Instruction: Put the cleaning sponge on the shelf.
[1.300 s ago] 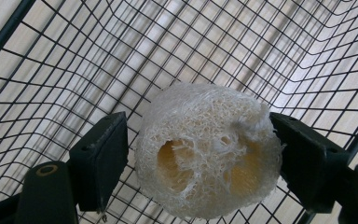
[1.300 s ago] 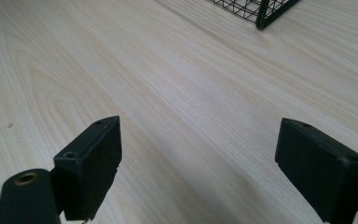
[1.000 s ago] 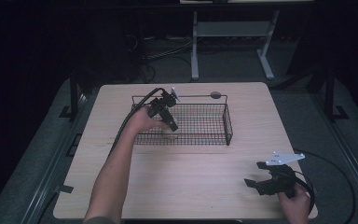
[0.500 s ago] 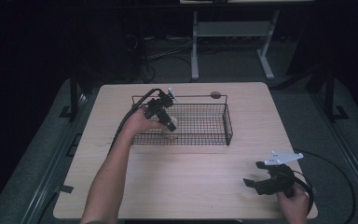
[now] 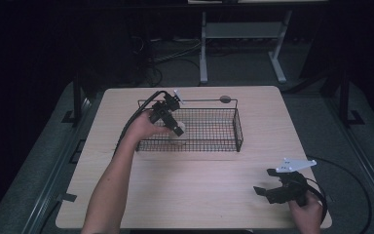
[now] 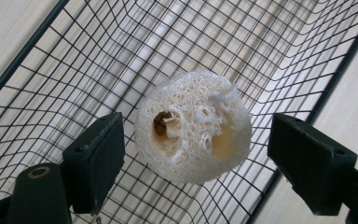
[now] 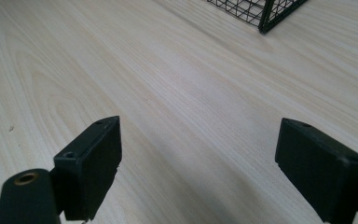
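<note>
Pale wooden table point(image 5: 199, 180) bearing black wire basket point(image 5: 209, 141)

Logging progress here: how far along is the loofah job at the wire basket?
Done: the loofah piece lies inside the wire basket. In hand: the left tool hangs open around it, jaws apart from it. The right tool waits open over bare table. Left: apparently only drawing the left tool out.

Probably a lab; a lone wooden table point(image 5: 195, 195) stands in a dark room with floor cables point(image 5: 175, 53).
</note>
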Demonstrator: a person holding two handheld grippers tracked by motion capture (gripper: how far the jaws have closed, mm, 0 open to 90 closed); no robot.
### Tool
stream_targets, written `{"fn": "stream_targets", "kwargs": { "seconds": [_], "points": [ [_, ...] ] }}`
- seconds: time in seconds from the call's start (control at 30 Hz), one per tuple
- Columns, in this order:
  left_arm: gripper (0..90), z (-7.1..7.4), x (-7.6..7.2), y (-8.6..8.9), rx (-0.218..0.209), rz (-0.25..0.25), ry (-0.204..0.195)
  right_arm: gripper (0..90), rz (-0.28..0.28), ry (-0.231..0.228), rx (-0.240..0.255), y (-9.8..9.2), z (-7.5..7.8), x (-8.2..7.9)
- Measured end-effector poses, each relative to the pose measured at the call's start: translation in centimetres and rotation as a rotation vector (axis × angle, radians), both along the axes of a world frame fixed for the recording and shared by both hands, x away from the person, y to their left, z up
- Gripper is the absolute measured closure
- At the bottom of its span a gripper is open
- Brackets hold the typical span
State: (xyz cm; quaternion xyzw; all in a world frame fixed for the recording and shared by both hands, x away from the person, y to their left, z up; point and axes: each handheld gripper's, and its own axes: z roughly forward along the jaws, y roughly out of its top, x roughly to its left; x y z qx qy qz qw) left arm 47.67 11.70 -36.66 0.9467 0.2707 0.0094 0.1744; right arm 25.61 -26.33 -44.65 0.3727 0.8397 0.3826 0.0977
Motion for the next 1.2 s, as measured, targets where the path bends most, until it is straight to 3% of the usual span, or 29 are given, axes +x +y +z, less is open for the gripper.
{"fn": "stream_targets", "kwargs": {
  "seconds": [0.27,0.57,0.77,1.0,1.1,1.2],
  "points": [
    [18.7,1.3,-1.2,0.0,-0.019,-0.008,-0.032,14.2,0.0,-0.003,-0.002,0.1,0.0,0.0],
    [18.7,2.5,-2.7,0.3,-0.009,-0.04,-0.051,14.2,0.003,-0.002,-0.01,0.2,0.0,0.1],
    [18.8,3.4,-3.8,0.6,-0.039,-0.047,-0.073,14.2,-0.002,-0.001,-0.013,0.2,0.1,0.1],
    [18.8,3.6,-5.0,1.0,-0.071,-0.062,-0.083,14.2,-0.006,0.0,-0.009,0.0,0.1,0.2],
    [18.8,3.6,-5.5,1.4,-0.058,-0.069,-0.083,14.1,-0.008,-0.003,-0.011,0.0,0.1,0.1],
    [18.9,3.6,-6.0,1.8,-0.079,-0.056,-0.091,14.2,-0.008,-0.005,-0.011,0.0,0.1,0.1]
  ]
}}
